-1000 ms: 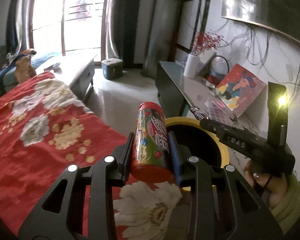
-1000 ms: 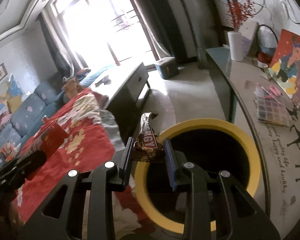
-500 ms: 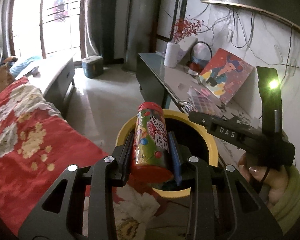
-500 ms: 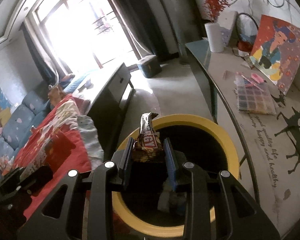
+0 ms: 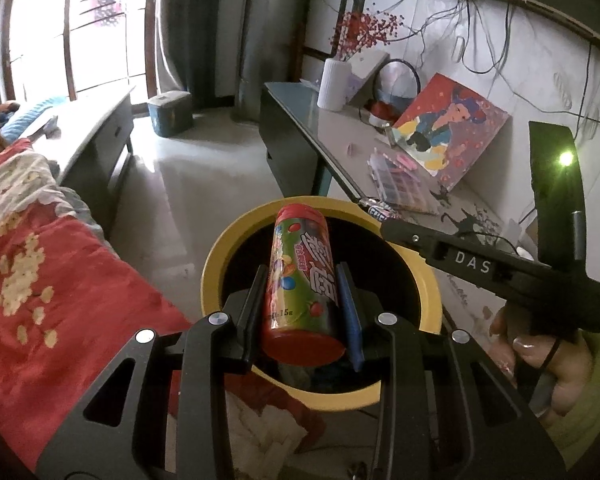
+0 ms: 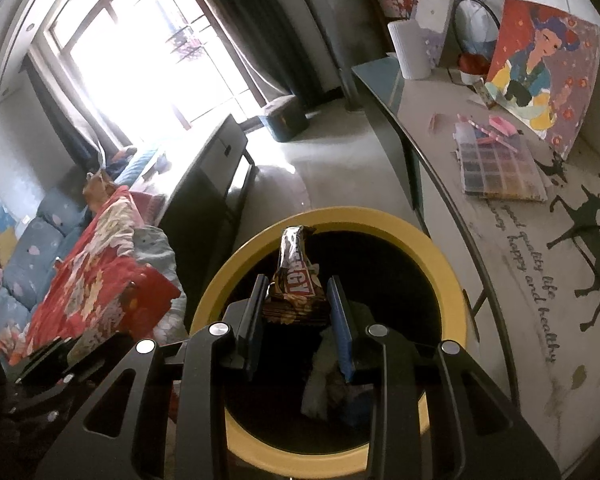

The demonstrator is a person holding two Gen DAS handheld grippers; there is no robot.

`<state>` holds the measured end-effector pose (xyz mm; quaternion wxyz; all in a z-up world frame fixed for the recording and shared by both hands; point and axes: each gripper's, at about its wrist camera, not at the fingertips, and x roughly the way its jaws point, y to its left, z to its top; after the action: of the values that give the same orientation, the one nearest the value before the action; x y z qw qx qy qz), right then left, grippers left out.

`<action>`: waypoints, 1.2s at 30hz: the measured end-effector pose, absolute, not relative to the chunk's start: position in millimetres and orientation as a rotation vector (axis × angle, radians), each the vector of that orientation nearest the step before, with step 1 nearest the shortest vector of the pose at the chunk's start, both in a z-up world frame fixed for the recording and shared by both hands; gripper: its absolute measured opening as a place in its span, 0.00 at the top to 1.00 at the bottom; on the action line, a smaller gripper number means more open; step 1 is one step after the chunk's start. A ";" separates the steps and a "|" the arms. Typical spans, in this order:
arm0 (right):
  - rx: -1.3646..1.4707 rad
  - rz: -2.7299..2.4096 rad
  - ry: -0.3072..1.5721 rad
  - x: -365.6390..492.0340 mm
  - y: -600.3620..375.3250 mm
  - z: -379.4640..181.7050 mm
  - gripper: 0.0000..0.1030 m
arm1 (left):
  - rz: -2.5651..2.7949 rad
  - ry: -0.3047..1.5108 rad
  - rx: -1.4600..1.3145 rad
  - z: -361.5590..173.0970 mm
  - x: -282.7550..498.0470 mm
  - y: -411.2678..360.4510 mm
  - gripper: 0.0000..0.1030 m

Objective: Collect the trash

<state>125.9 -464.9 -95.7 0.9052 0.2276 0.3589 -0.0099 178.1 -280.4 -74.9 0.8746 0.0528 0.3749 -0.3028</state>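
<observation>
Holding trash over the bin [image 5: 212,264], both tools are loaded: the left tool [image 5: 302,312] is clamped on a candy tube [image 5: 300,280], the right tool [image 6: 296,316] on a snack wrapper [image 6: 294,280]. Some trash [image 6: 324,384] already lies inside the bin. Remaining, by judgement: release both items into it, beside the desk [image 6: 520,248] edge.

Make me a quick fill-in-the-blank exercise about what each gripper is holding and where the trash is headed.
1. The left gripper is clamped on a red and green ____.
2. The right gripper holds a brown snack ____.
3. Both pieces of trash hang above a bin with a ____ rim.
4. On the side table, a painting leans against the ____.

Missing words: canister; wrapper; yellow; wall
</observation>
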 end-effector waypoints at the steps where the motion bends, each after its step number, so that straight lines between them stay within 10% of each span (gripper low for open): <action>1: 0.473 -0.022 0.743 125.7 -465.6 -96.5 0.72 | -0.635 0.788 0.112 -76.9 179.2 -281.8 0.74; 12: 0.508 -0.029 0.769 127.4 -472.4 -103.3 0.69 | -0.648 0.826 0.120 -87.7 190.7 -296.9 0.74; 28: 0.430 -0.061 0.685 94.0 -472.4 -66.8 0.21 | -0.596 0.798 0.050 -58.7 189.3 -268.0 0.14; 36: 0.375 -0.046 0.658 77.7 -454.2 -47.5 0.13 | -0.540 0.773 0.017 -38.4 177.7 -240.0 0.11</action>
<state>77.7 -454.2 -47.5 0.9289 0.1831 0.3210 -0.0224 177.7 -240.0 -38.4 0.8909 0.0082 0.3723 -0.2601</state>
